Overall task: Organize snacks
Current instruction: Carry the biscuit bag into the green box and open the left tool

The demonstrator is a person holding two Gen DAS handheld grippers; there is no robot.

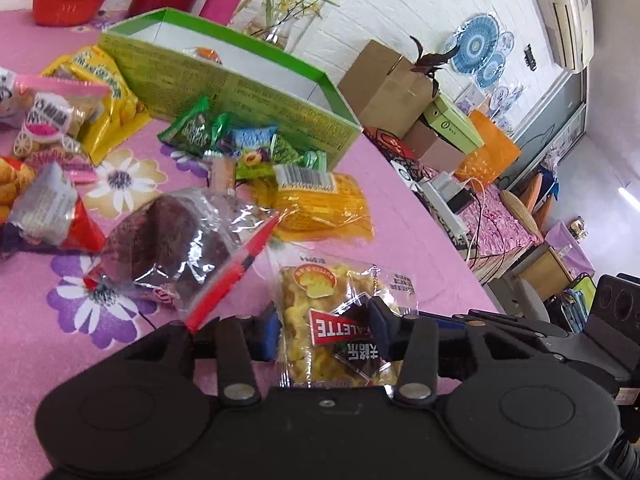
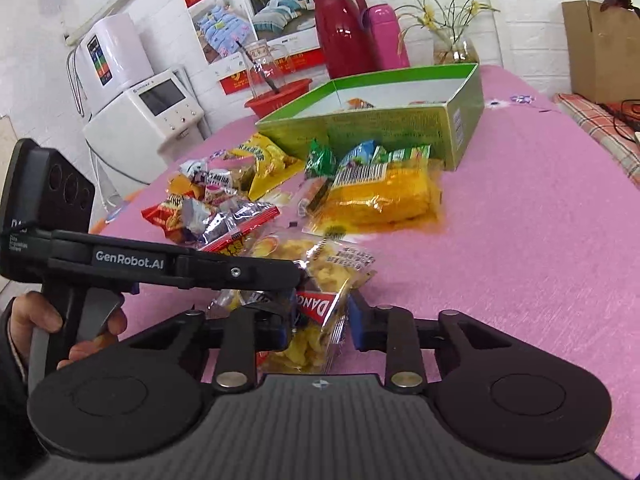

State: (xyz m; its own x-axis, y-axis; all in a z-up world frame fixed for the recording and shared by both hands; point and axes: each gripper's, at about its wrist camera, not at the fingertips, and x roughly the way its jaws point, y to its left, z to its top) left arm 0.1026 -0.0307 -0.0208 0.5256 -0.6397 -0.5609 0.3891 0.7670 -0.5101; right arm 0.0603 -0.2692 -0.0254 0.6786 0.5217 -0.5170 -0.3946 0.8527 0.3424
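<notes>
A clear packet of yellow galette biscuits [image 1: 336, 320] lies on the pink flowered tablecloth [image 1: 400, 240]. My left gripper [image 1: 324, 330] is shut on it, a blue pad on each side. My right gripper [image 2: 318, 326] also closes on the same packet [image 2: 320, 280] from the other end, next to the left gripper's body [image 2: 168, 268]. Behind lies a pile of snack packets: a chocolate cake in clear wrap [image 1: 168, 240], a yellow bag [image 1: 320, 204], small green candies [image 1: 200, 126]. The open green box [image 1: 224, 76] stands beyond, a few snacks inside.
A red basin [image 1: 68, 2], a red thermos [image 2: 340, 28], a pink flask [image 2: 386, 38] and a vase of flowers [image 2: 456, 44] stand at the table's far edge. Cardboard boxes [image 1: 384, 84] and cables sit beyond the right edge. A white appliance [image 2: 140, 120] stands left.
</notes>
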